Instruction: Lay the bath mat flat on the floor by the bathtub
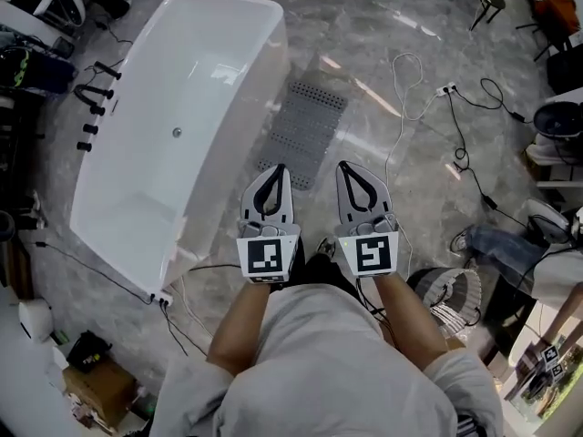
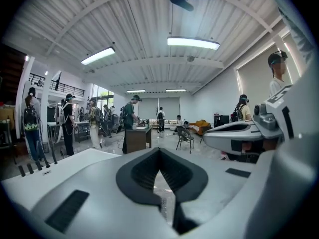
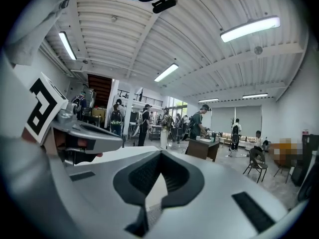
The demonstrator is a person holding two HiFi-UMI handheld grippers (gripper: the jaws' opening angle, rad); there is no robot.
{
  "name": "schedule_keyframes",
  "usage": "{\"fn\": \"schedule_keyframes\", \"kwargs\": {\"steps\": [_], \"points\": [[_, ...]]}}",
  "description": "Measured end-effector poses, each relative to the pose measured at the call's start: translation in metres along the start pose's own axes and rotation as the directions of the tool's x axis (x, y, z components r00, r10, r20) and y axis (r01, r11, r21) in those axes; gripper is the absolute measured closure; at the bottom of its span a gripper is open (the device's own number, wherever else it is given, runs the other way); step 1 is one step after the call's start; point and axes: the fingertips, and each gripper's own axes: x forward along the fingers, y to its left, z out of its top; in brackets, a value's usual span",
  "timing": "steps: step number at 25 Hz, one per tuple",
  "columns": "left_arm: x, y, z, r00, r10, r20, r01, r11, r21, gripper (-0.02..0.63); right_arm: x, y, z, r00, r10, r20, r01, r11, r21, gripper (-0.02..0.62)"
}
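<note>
Just ahead of my left hand-held gripper point(image 1: 279, 171) and right hand-held gripper point(image 1: 345, 167), both closed on nothing, I see the grey bath mat point(image 1: 308, 130) lying on the floor point(image 1: 364, 53) beside the bathtub point(image 1: 137, 153), its long axis running away from me, its near end closest to the left one.

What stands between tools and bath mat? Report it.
Nothing visible does. The left tool and right tool, both shut and empty, hover by the near end of the bath mat, which lies flat beside the bathtub.

Bath mat point(image 1: 304, 133) on floor point(image 1: 383, 53), right of bathtub point(image 1: 182, 126)
</note>
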Motion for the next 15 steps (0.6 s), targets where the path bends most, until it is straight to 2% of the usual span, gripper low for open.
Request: {"fn": "schedule_keyframes", "kwargs": {"steps": [7,15], "points": [[-0.035,-0.041,0.03,0.998,-0.006,0.064,0.007,1.0,-0.012,0.595,-0.051,0.003,0.025,0.999,0.036,0.039,-0.036,0.999,-0.001,0.589],[-0.052,-0.054,0.049,0.996,-0.021,0.082,0.021,1.0,-0.002,0.595,-0.072,-0.001,0.049,0.994,-0.017,0.104,0.008,0.996,0.085,0.589]]}}
